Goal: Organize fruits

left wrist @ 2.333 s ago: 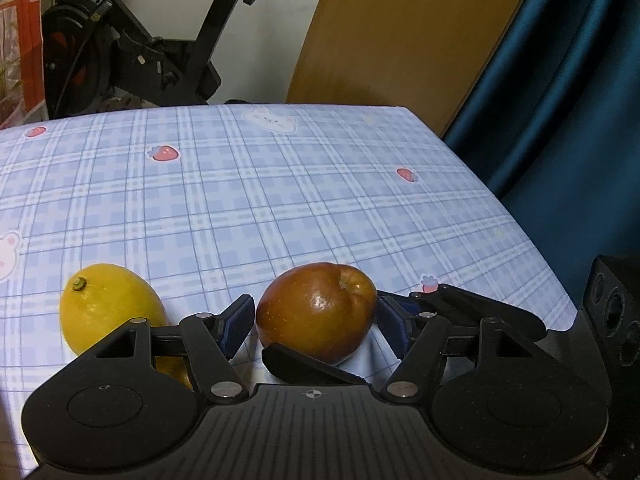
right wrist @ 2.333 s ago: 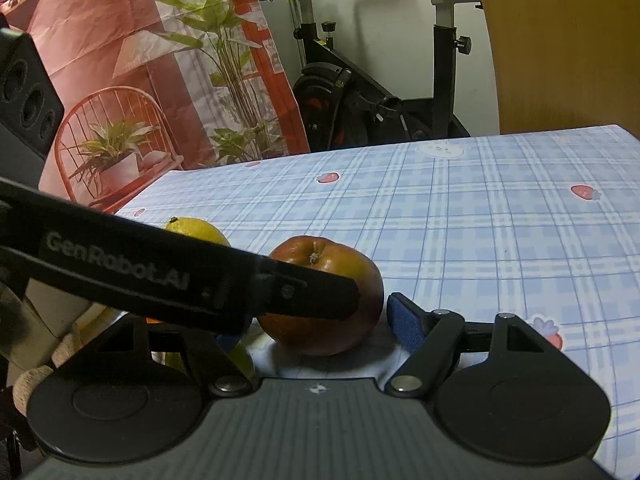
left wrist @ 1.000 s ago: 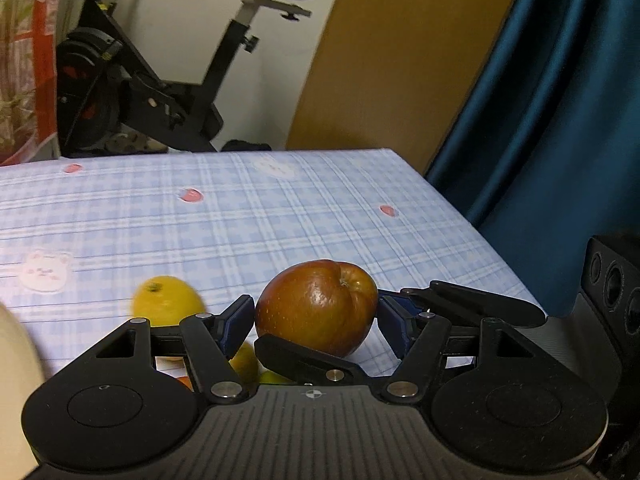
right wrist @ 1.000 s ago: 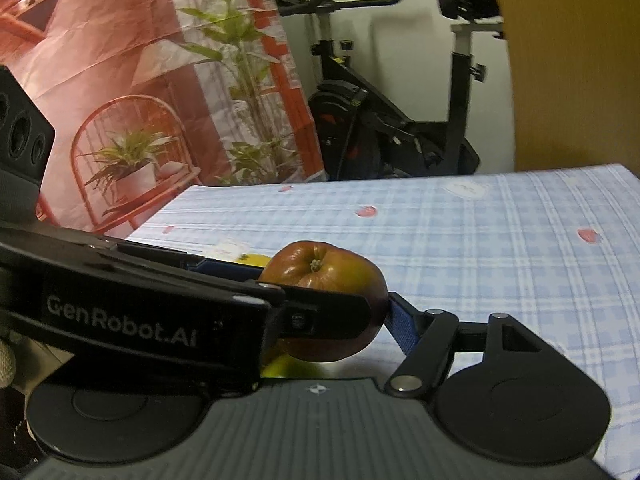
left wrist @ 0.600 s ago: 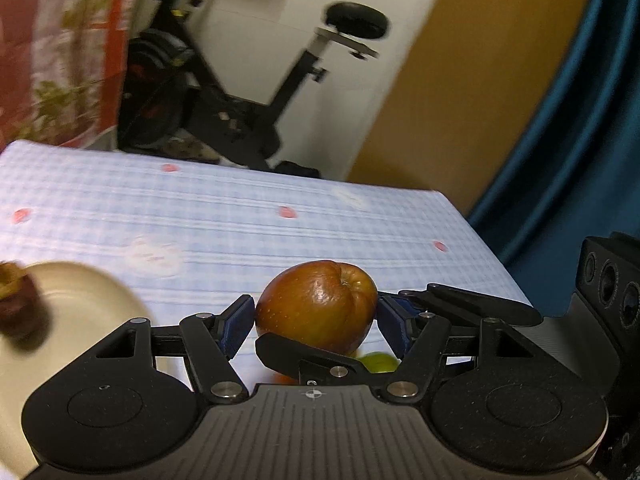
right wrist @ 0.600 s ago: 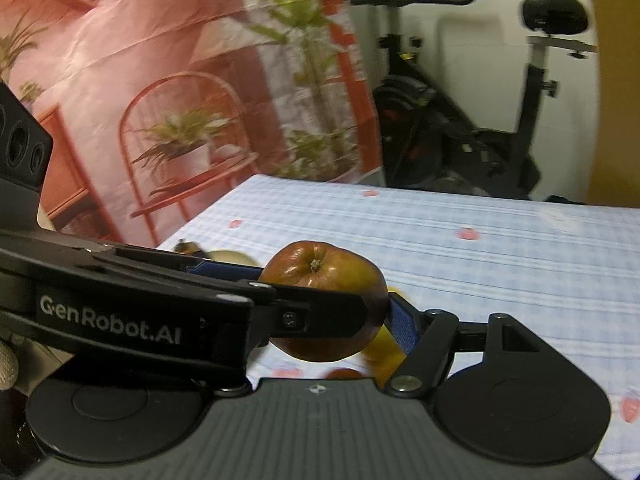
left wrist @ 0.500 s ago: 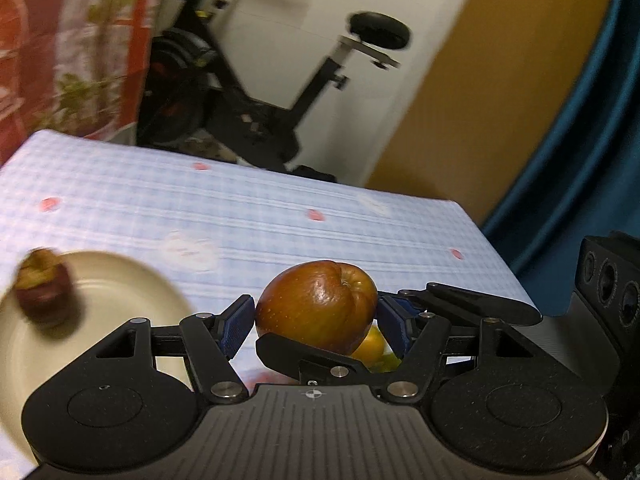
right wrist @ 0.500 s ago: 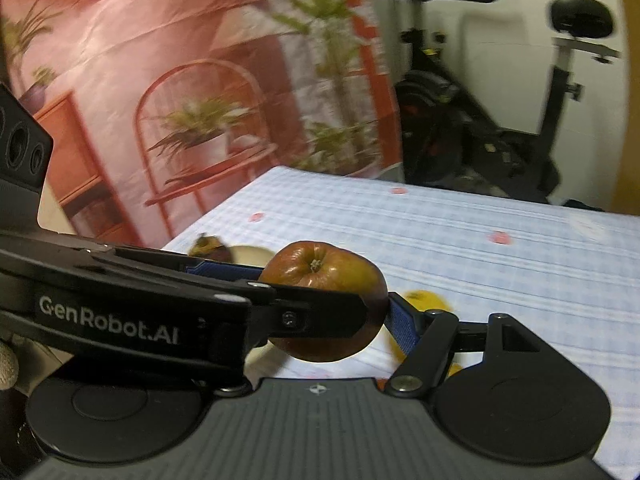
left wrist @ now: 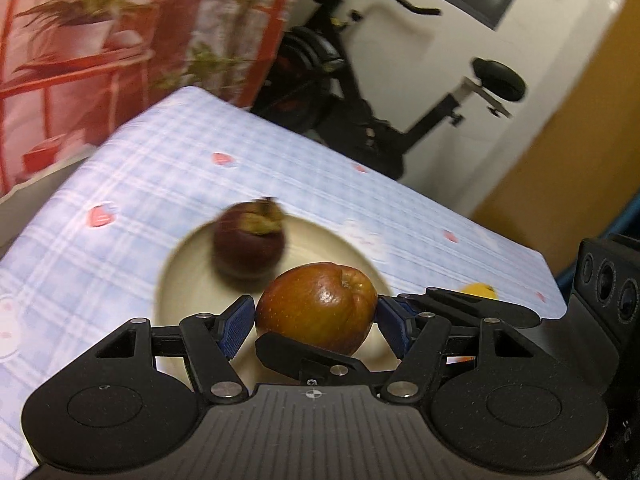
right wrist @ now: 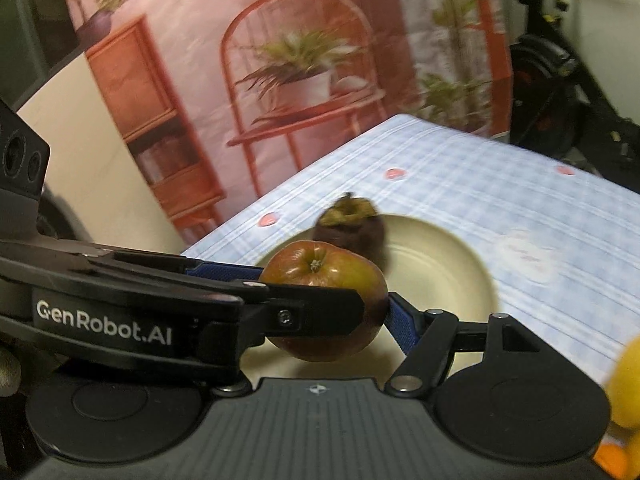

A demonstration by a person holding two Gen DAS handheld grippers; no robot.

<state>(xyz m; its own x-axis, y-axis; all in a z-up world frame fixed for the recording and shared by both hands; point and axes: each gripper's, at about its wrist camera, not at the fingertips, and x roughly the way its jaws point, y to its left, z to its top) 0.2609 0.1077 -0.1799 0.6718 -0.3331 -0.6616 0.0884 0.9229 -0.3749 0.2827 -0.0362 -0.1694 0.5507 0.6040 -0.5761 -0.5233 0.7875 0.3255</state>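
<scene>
Both claws (half-wide) around one apple (left wrist: pixel 316 306)

One apple (left wrist: pixel 316 312), one mangosteen (left wrist: pixel 249 242), one plate (left wrist: pixel 180 280), one lemon (left wrist: pixel 478 290).

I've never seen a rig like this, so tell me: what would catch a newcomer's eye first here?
First, the reddish-brown apple, pinched between the blue pads of both the left gripper and the right gripper at once. Just beyond it a cream plate sits on the blue checked tablecloth, holding a dark purple mangosteen. An exercise bike stands behind the table.
</scene>
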